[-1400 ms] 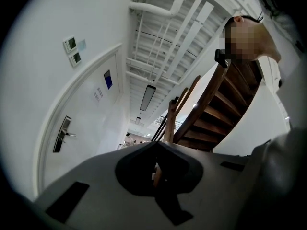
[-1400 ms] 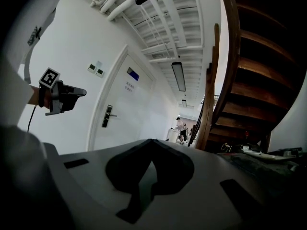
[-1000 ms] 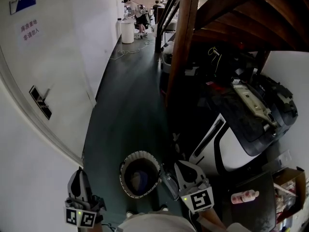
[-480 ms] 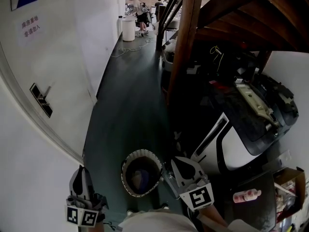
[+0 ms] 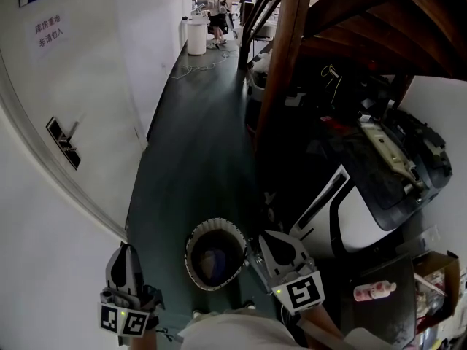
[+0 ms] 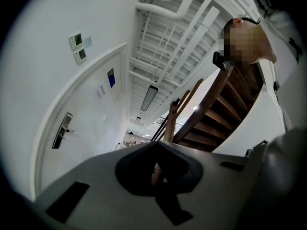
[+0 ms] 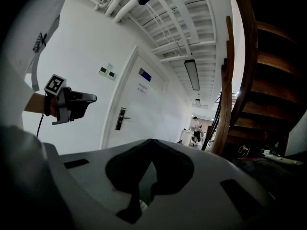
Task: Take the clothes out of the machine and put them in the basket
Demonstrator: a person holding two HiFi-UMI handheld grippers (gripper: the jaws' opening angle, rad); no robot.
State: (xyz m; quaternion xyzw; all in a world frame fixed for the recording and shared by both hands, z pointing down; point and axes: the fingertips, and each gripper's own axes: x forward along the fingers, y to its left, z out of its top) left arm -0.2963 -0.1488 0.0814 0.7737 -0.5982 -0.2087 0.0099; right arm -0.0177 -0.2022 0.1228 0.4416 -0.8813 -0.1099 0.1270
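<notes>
Looking steeply down a narrow corridor with a dark green floor, there is a white wall and a closed door (image 5: 62, 144) on the left and a wooden staircase (image 5: 281, 57) rising on the right. A round white basket (image 5: 193, 252) stands on the floor at the near middle, just left of the white machine (image 5: 357, 228). It probably sits there so that laundry has only a short way to travel. Some dark, bluish clothes (image 5: 214, 262) already lie inside the basket. The machine's dark upper part faces up on the right, and whether more clothes remain in it cannot be made out. The left gripper (image 5: 124, 249) hangs low at the near left, close to the wall and well apart from the basket. Its jaws are pressed together with nothing between them. The right gripper (image 5: 267, 239) is just right of the basket, between it and the machine. Its jaw tips also meet and it carries nothing. Both point ahead along the corridor rather than at the laundry, which suggests a pause between loads. A pink bottle (image 5: 374, 292) lies on a dark surface at the near right, beside a cardboard box (image 5: 436, 268). Far down the corridor a person (image 5: 215, 13) stands near a white bin (image 5: 196, 38).
</notes>
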